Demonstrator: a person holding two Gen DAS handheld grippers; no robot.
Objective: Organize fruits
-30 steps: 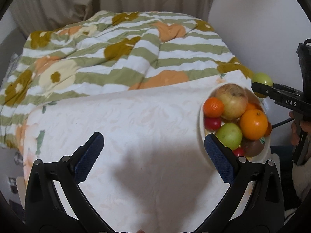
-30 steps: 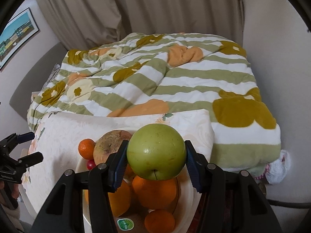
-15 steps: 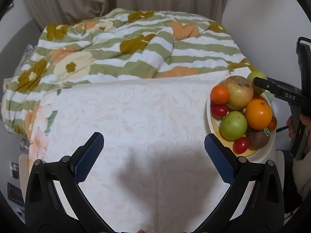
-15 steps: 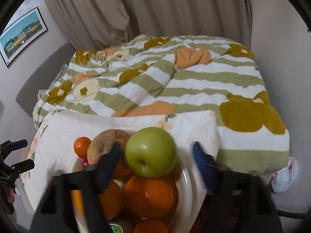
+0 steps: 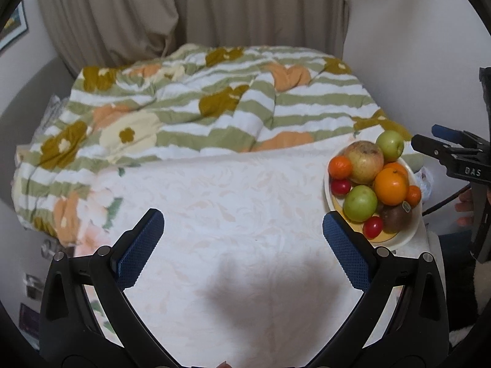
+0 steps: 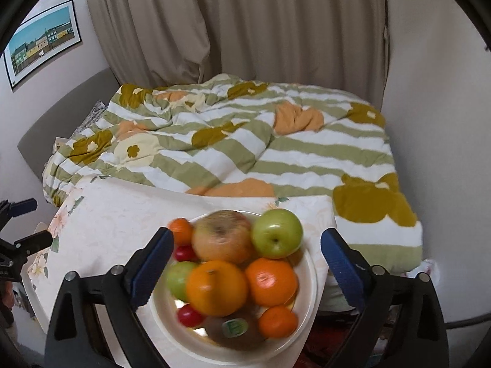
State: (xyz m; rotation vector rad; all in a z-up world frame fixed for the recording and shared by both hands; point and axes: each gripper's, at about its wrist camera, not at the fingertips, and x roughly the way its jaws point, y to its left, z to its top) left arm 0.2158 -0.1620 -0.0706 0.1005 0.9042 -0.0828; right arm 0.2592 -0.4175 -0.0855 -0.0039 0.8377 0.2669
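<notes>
A cream bowl point(image 6: 310, 279) piled with fruit stands at the right end of a table under a white cloth point(image 5: 233, 202). A green apple point(image 6: 277, 233) rests at the back right of the pile, beside a large russet apple point(image 6: 222, 239); it also shows in the left wrist view point(image 5: 390, 145). Oranges point(image 6: 216, 286), tangerines, small red fruits, a second green apple point(image 5: 359, 203) and a kiwi point(image 6: 234, 329) fill the rest. My right gripper point(image 6: 247, 262) is open and empty above the bowl. My left gripper point(image 5: 242, 245) is open and empty over the cloth, left of the bowl point(image 5: 408, 236).
A bed with a green-striped floral duvet point(image 6: 245, 144) lies right behind the table. Beige curtains point(image 5: 214, 12) hang behind it. A white wall point(image 6: 445, 122) is close on the right. A framed picture point(image 6: 43, 41) hangs on the left wall.
My right gripper opened and let go of the green apple, which now rests on the fruit pile, then drew back and up. My left gripper also drew back from the table.
</notes>
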